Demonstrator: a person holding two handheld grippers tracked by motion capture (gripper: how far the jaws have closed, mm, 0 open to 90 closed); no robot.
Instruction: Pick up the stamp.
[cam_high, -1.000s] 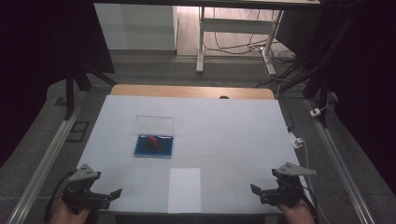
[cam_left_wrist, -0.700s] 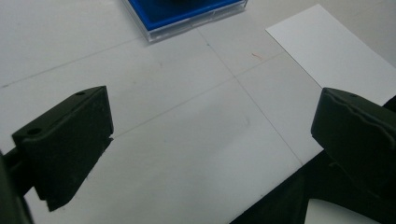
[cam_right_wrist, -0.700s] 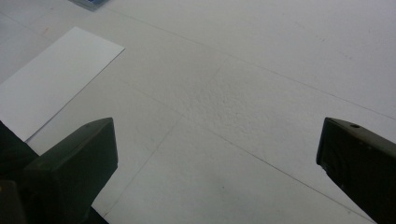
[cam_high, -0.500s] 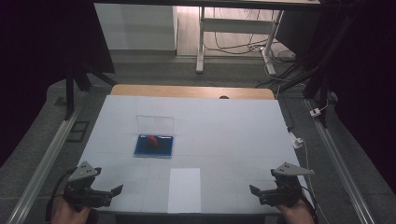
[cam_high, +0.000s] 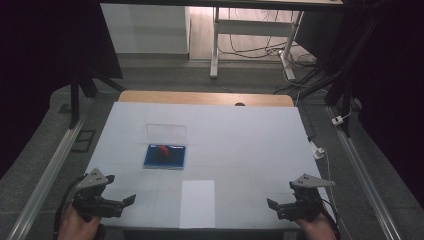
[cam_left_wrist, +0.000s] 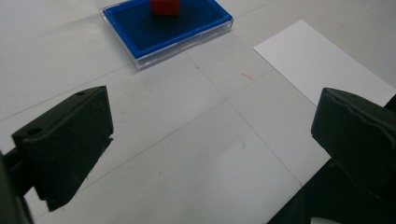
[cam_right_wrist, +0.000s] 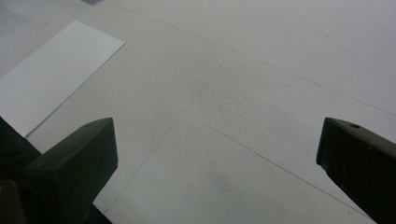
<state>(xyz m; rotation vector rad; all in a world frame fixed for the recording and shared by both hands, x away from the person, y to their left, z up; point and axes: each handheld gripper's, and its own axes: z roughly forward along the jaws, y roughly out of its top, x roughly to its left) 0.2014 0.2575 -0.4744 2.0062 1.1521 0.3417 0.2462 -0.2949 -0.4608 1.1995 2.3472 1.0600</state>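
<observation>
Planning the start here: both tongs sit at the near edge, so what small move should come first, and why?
Probably ease the left tongs forward toward the blue tray with the red block. They stand open, nearer to it than the open right tongs, and nothing lies between.

Both tongs are black, each topped by a grey three-cornered plate; the left tongs (cam_high: 127, 201) trail a dark cable, as do the right tongs (cam_high: 272, 204). Their blocky matte jaws carry small screw holes
</observation>
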